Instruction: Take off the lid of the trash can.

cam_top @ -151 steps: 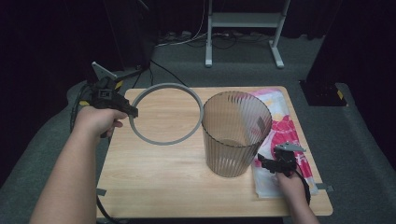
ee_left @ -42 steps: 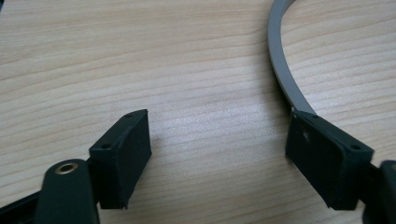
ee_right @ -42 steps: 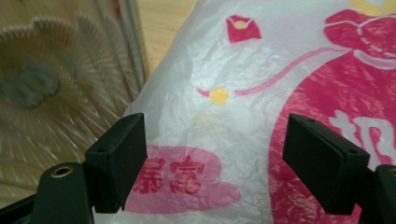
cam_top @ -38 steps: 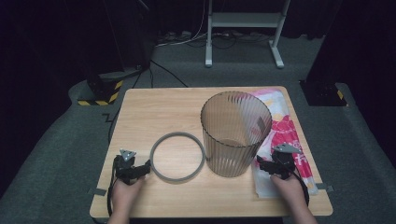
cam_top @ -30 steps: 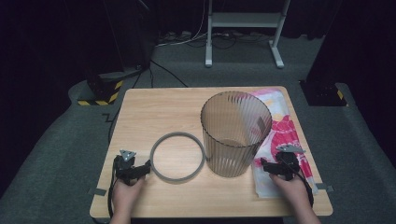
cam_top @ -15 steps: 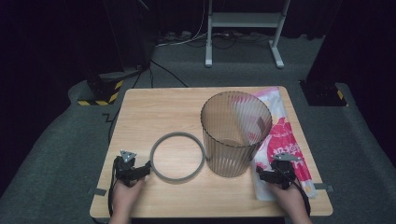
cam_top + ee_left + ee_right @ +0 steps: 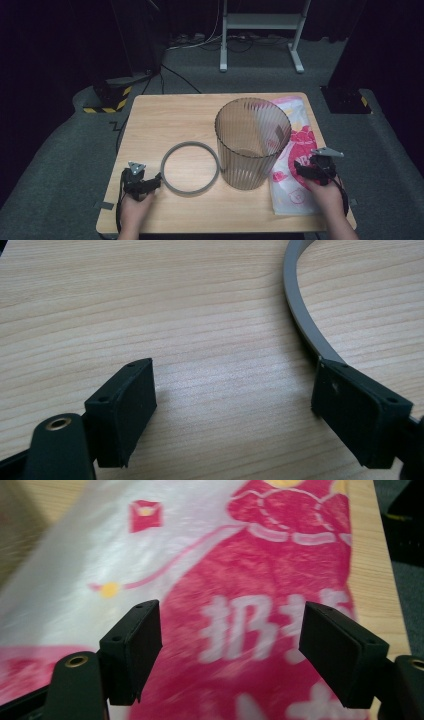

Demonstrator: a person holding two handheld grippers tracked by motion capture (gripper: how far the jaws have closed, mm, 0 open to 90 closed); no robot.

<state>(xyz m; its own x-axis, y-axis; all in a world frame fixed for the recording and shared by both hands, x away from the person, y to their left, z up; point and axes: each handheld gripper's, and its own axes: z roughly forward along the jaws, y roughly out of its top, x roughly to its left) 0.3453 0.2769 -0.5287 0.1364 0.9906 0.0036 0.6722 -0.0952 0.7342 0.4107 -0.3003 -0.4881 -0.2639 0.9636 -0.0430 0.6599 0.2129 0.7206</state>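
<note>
In the high view, a light wooden bench stands on grey carpet. A translucent brown ribbed wastebasket stands upright slightly right of the bench's middle. A grey ring lies flat just left of it, toward the near edge, with bare wood inside its loop. A pink-and-white printed plastic bag lies flat along the right edge, running from the far right corner almost to the near edge; its left side is partly behind the wastebasket. The left gripper sits near the near left corner, held by the person's left hand, its tips at the ring's left rim. The right gripper is over the near half of the bag, held by the right hand.

In the left gripper view, the left gripper has its jaws spread wide over the wood grain. The grey ring curves down from the top right and meets the right-hand jaw at its upper corner; nothing lies between the two pads.

In the right gripper view, the right gripper also has its jaws spread wide, low over the plastic bag, with white characters on pink print between them. The picture is blurred, so whether the pads touch the bag cannot be told.
</note>
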